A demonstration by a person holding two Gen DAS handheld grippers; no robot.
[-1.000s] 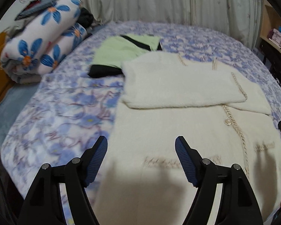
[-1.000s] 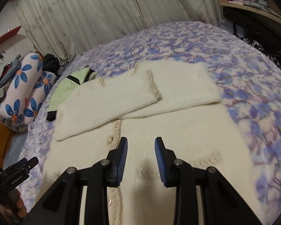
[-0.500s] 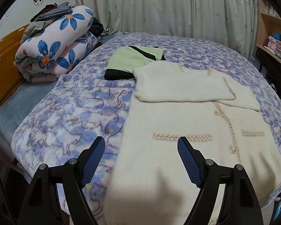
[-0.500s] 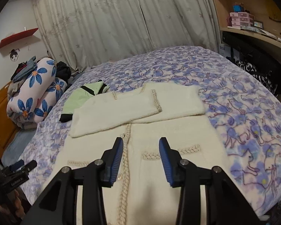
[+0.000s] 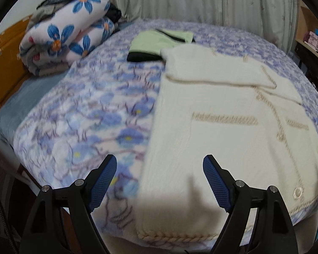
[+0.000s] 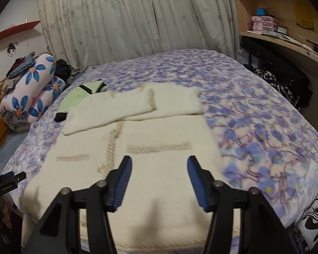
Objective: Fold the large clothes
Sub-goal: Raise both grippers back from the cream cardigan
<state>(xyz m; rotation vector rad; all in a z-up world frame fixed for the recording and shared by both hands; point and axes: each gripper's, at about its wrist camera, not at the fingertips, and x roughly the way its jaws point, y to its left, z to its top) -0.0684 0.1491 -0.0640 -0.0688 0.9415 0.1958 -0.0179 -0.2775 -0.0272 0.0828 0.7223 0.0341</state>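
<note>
**Cream cardigan laid flat on the bed, both hand-held grippers spread and empty**

Nearest the left wrist camera, the left hand-held gripper hangs above the near edge of the bed with its blue-padded fingers spread wide, holding nothing. The right hand-held gripper is likewise parted, somewhat less widely, and empty, poised over the lower part of the garment.

Beneath both lies the cream cardigan, front side up on the floral blanket that covers the bed. Its hem, edged in a beige braided cord, runs along the near edge of the mattress. The same braid trims two pocket lines across the body and the button placket running up the middle; a round button shows close to the hem. Further up, both sleeves are folded in across the chest, the one with the braided cuff lying on top of the other. The fabric looks thick, soft and mostly smooth.

Just beyond the cardigan's shoulder sits a folded light-green garment with black trim, touching or slightly under the cream knit. Further to the left, a rolled quilt with blue flowers rests against the orange wooden headboard. Pale curtains hang behind the bed.
</note>
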